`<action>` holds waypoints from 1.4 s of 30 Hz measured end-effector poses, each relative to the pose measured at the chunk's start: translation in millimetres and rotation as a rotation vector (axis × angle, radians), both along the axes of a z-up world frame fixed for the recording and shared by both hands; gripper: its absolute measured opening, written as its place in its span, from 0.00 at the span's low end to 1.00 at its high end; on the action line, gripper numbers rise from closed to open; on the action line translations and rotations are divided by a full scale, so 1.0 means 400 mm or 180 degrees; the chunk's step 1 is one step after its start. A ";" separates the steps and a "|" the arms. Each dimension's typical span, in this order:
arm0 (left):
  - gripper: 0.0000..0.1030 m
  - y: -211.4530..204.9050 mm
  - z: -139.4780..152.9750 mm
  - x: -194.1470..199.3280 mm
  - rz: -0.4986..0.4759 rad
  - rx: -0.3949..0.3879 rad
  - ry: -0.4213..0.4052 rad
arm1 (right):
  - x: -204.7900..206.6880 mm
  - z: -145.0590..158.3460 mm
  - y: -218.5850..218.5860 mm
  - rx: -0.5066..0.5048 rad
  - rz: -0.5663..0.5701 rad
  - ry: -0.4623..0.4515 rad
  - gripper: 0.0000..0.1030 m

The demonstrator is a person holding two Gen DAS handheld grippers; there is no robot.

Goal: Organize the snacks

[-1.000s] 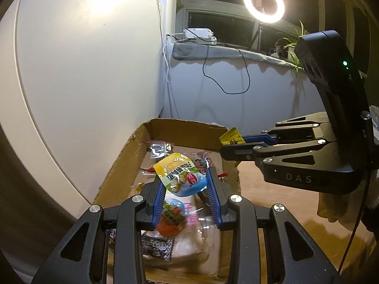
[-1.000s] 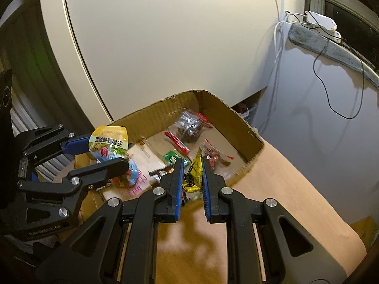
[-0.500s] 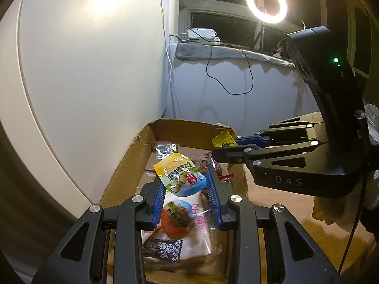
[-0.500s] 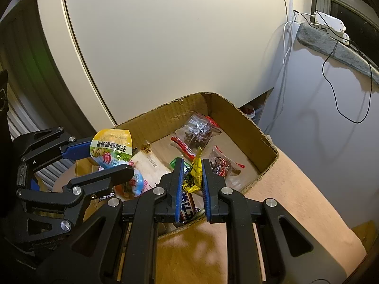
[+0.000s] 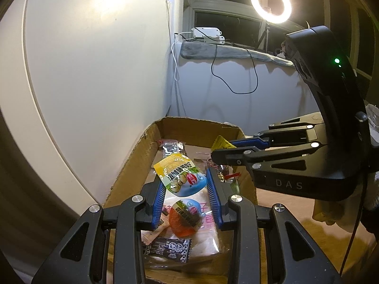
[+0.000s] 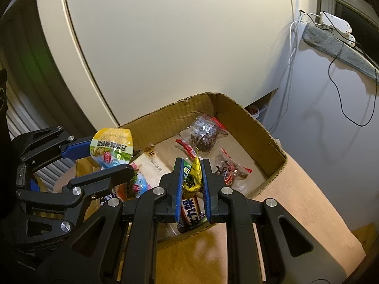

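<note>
My left gripper (image 5: 186, 184) is shut on a yellow, green and blue snack packet (image 5: 181, 176) and holds it above the open cardboard box (image 5: 132, 165). The packet also shows in the right wrist view (image 6: 111, 148). My right gripper (image 6: 192, 174) is shut on a small yellow snack packet (image 6: 195, 175) and holds it over the near part of the box (image 6: 263, 127). From the left wrist view that yellow packet (image 5: 221, 143) sticks out of the right gripper (image 5: 227, 150). Several wrapped snacks lie in the box.
The box stands on a tan cloth-covered surface (image 6: 296, 203) against a white curved panel (image 6: 165, 47). A ring light (image 5: 270, 3), a window ledge with a white adapter (image 5: 206, 33) and a hanging black cable (image 5: 236, 80) are behind.
Both grippers have moved forward and further over the box with their packets held. The right gripper's yellow packet has gone from the box's near edge to above its inside.
</note>
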State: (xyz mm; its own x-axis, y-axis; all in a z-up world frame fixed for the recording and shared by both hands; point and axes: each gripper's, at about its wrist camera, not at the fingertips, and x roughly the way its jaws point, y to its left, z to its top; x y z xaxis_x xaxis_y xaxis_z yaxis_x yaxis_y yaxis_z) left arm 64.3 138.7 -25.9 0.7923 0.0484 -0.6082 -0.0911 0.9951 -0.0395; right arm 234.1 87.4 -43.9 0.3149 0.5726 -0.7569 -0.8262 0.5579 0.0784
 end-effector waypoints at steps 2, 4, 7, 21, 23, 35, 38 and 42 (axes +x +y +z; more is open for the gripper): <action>0.32 0.001 0.000 -0.001 0.0008 -0.0006 0.0001 | -0.003 0.000 0.003 -0.0012 0.0005 -0.0024 0.14; 0.32 0.002 0.002 0.000 0.0014 -0.0004 -0.0001 | -0.004 0.000 0.004 -0.0011 0.0015 -0.0017 0.14; 0.32 0.002 0.003 -0.002 0.0023 0.0008 -0.0006 | -0.005 0.003 0.004 -0.0001 0.0012 -0.0022 0.14; 0.46 0.016 0.009 -0.012 0.0097 0.0035 -0.0038 | -0.014 0.023 -0.004 0.0064 -0.0040 -0.0097 0.47; 0.48 0.019 0.009 -0.014 0.0103 0.0035 -0.0040 | -0.015 0.026 -0.008 0.0073 -0.0062 -0.0110 0.53; 0.59 0.020 0.011 -0.037 0.0165 0.0039 -0.0036 | -0.024 0.045 -0.049 0.0202 -0.0198 -0.0117 0.72; 0.59 0.017 0.014 -0.044 0.0183 0.0033 -0.0035 | -0.035 0.049 -0.063 0.0229 -0.0217 -0.0121 0.73; 0.65 0.008 0.023 -0.057 0.0190 0.0040 -0.0052 | -0.061 0.058 -0.090 0.0249 -0.0269 -0.0170 0.77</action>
